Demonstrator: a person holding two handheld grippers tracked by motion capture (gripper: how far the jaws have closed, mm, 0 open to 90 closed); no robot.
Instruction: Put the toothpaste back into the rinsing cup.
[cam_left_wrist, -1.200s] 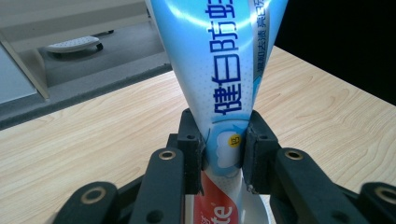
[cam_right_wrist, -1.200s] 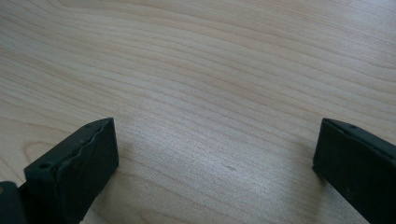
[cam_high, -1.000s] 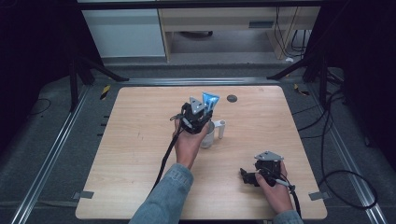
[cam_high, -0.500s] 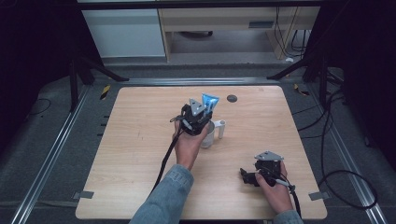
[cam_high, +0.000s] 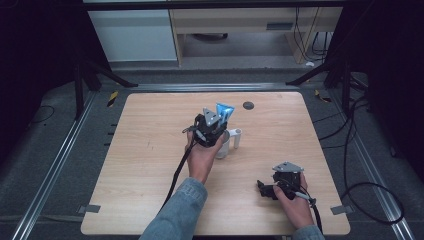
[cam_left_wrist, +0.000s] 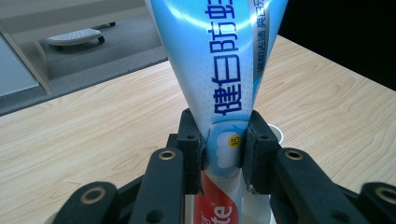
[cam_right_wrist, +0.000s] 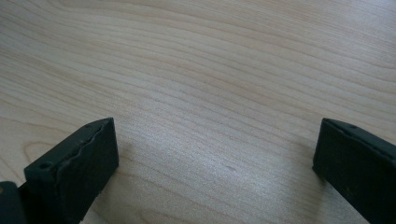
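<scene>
A blue and white toothpaste tube (cam_left_wrist: 219, 70) with a red lower end stands upright between the jaws of my left gripper (cam_left_wrist: 223, 154), which is shut on it. In the high view the tube (cam_high: 224, 111) sticks up from the left gripper (cam_high: 219, 126) at the table's middle, right over a white cup (cam_high: 229, 144) with a handle. The cup's rim (cam_left_wrist: 275, 132) peeks out behind the right jaw. My right gripper (cam_high: 263, 189) rests near the front right of the table. Its jaws (cam_right_wrist: 215, 158) stand wide open over bare wood.
The wooden table (cam_high: 150, 150) carries a small dark round disc (cam_high: 248, 105) near its far edge. Cables trail from both grippers toward the front edge. Beyond the table lie a dark floor, metal rails and pale cabinets.
</scene>
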